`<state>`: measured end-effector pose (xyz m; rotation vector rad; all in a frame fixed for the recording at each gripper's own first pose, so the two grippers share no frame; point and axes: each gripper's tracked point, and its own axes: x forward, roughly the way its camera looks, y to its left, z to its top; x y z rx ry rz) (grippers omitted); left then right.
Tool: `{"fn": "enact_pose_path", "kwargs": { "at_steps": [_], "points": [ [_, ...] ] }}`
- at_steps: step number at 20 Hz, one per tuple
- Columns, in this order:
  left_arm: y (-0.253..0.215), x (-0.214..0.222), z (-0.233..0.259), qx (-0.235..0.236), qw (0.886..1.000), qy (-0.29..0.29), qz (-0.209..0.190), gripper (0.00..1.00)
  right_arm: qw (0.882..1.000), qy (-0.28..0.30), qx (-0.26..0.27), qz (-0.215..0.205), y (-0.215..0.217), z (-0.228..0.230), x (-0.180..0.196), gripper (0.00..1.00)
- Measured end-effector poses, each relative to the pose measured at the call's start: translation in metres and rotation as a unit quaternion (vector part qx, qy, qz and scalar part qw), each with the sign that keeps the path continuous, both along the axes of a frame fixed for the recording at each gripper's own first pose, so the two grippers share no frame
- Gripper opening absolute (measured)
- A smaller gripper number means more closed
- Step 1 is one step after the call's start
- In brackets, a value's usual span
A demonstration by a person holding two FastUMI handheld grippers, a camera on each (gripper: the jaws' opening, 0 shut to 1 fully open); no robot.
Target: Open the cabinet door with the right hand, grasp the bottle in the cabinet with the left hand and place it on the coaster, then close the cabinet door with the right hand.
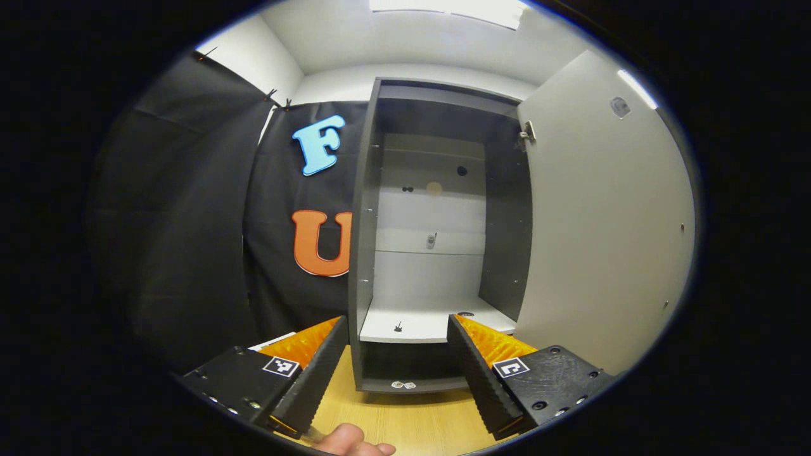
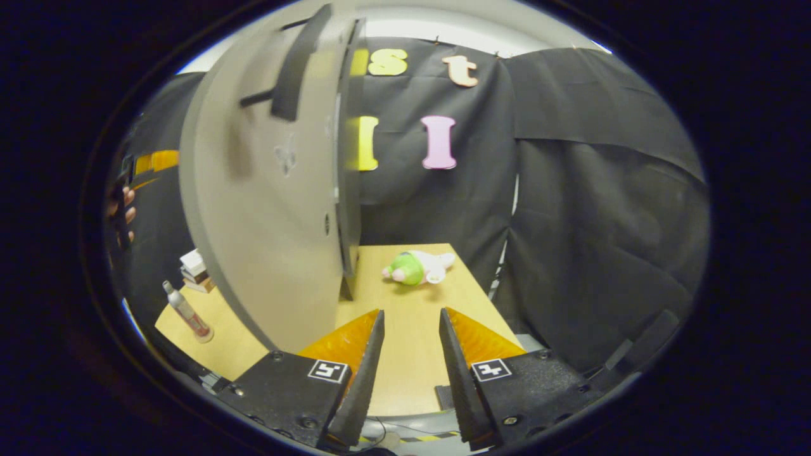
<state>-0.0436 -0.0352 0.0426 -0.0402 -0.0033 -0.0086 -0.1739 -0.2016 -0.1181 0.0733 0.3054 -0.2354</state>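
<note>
Left tool (image 1: 398, 361) hangs w/ fingers spread wide, nothing between them, aimed straight at the cabinet (image 1: 437, 240). Cabinet stands on the wooden worktop (image 1: 405, 424), door (image 1: 602, 228) swung fully open to the right in the left gripper view. Inside: pale back panel, one white shelf (image 1: 431, 326) low down, dark side walls; a hinge (image 1: 527, 132) shows near the door's top corner. A fingertip (image 1: 348, 440) of the person's hand pokes in at the bottom edge of that view, under the tool.

Right tool (image 2: 410, 354) also open, fingers apart, gripping nothing. It sits just beside the door's free edge, on the outer face side; the dark handle (image 2: 298, 63) shows high on that face in the right gripper view. Can't tell if a finger touches the door.

Bottle (image 2: 187, 313) stands upright, slightly tilted by the lens, near the worktop's left edge in the right gripper view, well apart from the cabinet. Looks to sit on a small pale disc, prob. the coaster (image 2: 204, 336), but too small to be sure. Small stack of boxes (image 2: 196, 269) just behind it. A green-and-white plush toy (image 2: 415, 267) lies on its side toward the worktop's far edge, past the door. A person's hand (image 2: 123, 215) shows at the far left of that view.
</note>
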Motion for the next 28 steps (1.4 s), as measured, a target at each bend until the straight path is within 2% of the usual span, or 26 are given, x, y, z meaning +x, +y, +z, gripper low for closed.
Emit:
{"fn": "enact_pose_path", "kwargs": {
  "at_steps": [3, 6, 7, 8, 9, 12, 13, 14, 17, 21, 24, 28],
  "points": [
    [-0.014, 0.001, -0.016, 0.003, 1.000, 0.018, -0.009, 0.95, 0.998, -0.050, 0.032, 0.001, -0.003, 0.066, 0.012, 0.55],
    [-0.017, 0.000, -0.026, 0.005, 0.999, 0.031, -0.009, 0.95, 0.997, -0.073, 0.038, 0.012, 0.008, 0.108, 0.021, 0.56],
    [-0.017, 0.001, -0.026, 0.006, 0.999, 0.030, -0.010, 0.95, 0.996, -0.076, 0.046, 0.018, 0.015, 0.116, 0.023, 0.56],
    [-0.017, 0.001, -0.025, 0.006, 0.999, 0.030, -0.010, 0.95, 0.995, -0.077, 0.055, 0.025, 0.022, 0.119, 0.023, 0.51],
    [-0.014, 0.001, -0.026, 0.008, 1.000, 0.029, -0.009, 0.95, 0.995, -0.076, 0.062, 0.029, 0.029, 0.123, 0.024, 0.56],
    [-0.003, -0.004, -0.026, 0.008, 0.999, 0.031, -0.006, 0.95, 0.995, -0.082, 0.058, 0.028, 0.037, 0.131, 0.023, 0.56],
    [0.002, -0.005, -0.026, 0.007, 0.999, 0.033, -0.004, 0.95, 0.994, -0.086, 0.058, 0.024, 0.038, 0.135, 0.024, 0.50],
    [0.009, -0.007, -0.025, 0.007, 0.999, 0.033, -0.001, 0.95, 0.994, -0.088, 0.059, 0.019, 0.040, 0.137, 0.023, 0.55],
    [0.024, -0.013, -0.025, 0.001, 1.000, 0.031, -0.002, 0.95, 0.995, -0.091, 0.046, 0.014, 0.053, 0.143, 0.020, 0.55],
    [0.042, -0.018, -0.023, 0.001, 1.000, 0.027, -0.012, 0.95, 0.994, -0.092, 0.050, 0.036, 0.103, 0.143, 0.022, 0.56],
    [0.055, -0.028, -0.023, -0.011, 0.999, 0.024, -0.021, 0.95, 0.991, -0.100, 0.051, 0.075, 0.159, 0.144, 0.031, 0.56],
    [0.075, -0.037, -0.021, -0.013, 1.000, 0.017, -0.020, 0.95, 0.985, -0.119, 0.016, 0.124, 0.236, 0.150, 0.061, 0.56]
  ]
}}
